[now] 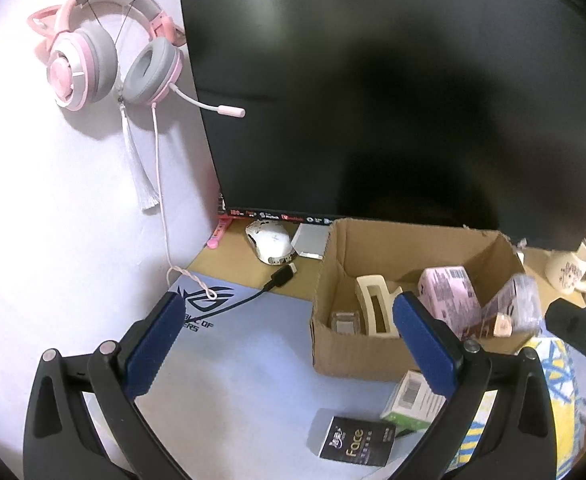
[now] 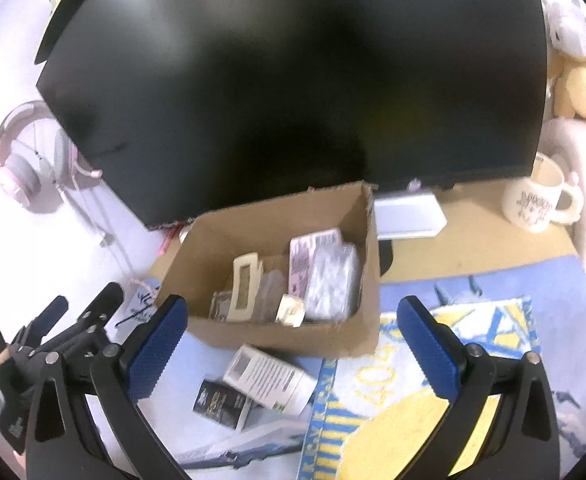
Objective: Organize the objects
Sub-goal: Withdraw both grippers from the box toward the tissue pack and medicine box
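1. Cardboard box [image 1: 377, 352] sits at right of centre in the left wrist view, open-topped, on the desk in front of the black monitor [image 1: 393, 92]; in the right wrist view the same box [image 2: 293, 336] lies at mid-frame.
2. Inside it, a cream hair claw [image 2: 245, 288] stands toward the left, a pink printed pack [image 2: 307, 260] and a clear-wrapped pack [image 2: 333, 280] lean at the right, and small clear items lie at the bottom, too blurred to name.
3. Just outside the box's near wall, low in the frame, a white-and-green carton [image 2: 269, 376] lies tilted, touching a black "Face" box [image 1: 353, 442] beside it; both rest on the pale blue desk mat [image 1: 233, 360].
4. Left gripper [image 1: 289, 340] is released, its blue pads [image 1: 157, 344] wide apart with nothing between them, over the mat at lower centre.
5. Right gripper [image 2: 293, 340] is likewise spread and empty, its fingers framing the box's front wall and the carton.
6. At upper left of the left wrist view, pink headphones [image 1: 105, 52] hang on the white wall.
7. Under the monitor's lower edge lie a white mouse [image 1: 271, 242] and a black plug [image 1: 283, 276] on its cable.
8. A cream mug [image 2: 541, 200] stands at right in the right wrist view, with plush toys [image 2: 577, 60] above it.
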`<state>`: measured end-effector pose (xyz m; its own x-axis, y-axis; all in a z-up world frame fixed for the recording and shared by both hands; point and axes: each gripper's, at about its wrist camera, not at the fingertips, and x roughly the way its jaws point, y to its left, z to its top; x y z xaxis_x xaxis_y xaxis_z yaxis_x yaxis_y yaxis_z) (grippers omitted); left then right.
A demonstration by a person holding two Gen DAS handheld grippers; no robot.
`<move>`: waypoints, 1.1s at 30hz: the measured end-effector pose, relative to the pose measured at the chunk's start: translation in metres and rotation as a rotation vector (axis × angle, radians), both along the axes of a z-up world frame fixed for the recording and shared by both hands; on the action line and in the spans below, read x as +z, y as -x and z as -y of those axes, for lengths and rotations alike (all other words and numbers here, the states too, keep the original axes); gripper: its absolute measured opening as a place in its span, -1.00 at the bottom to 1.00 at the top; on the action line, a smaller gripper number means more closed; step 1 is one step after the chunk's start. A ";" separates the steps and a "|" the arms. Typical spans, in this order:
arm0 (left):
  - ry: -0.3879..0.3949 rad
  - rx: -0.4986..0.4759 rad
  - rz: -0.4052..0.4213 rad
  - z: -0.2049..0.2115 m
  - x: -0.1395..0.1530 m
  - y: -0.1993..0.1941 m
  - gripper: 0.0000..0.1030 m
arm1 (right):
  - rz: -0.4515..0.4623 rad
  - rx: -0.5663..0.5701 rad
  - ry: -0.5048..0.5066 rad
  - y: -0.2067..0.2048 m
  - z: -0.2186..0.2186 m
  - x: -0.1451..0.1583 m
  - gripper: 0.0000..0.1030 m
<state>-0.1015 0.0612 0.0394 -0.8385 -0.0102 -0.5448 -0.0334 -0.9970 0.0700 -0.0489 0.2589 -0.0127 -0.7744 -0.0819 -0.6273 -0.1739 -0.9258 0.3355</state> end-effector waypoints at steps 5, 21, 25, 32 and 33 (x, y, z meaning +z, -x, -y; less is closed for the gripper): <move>-0.016 -0.039 -0.035 0.002 -0.008 -0.014 1.00 | -0.002 -0.006 0.000 -0.010 0.006 -0.014 1.00; -0.064 0.104 0.032 0.026 -0.057 -0.023 1.00 | 0.060 -0.058 -0.032 -0.017 0.015 -0.060 1.00; -0.030 0.126 0.027 0.023 -0.065 -0.026 1.00 | 0.053 -0.066 0.001 -0.017 0.013 -0.063 1.00; 0.037 0.176 0.021 0.018 -0.076 -0.030 1.00 | 0.099 -0.105 0.049 -0.007 0.006 -0.084 1.00; 0.029 0.161 0.038 0.017 -0.079 -0.029 1.00 | 0.101 -0.098 0.059 -0.008 0.006 -0.085 1.00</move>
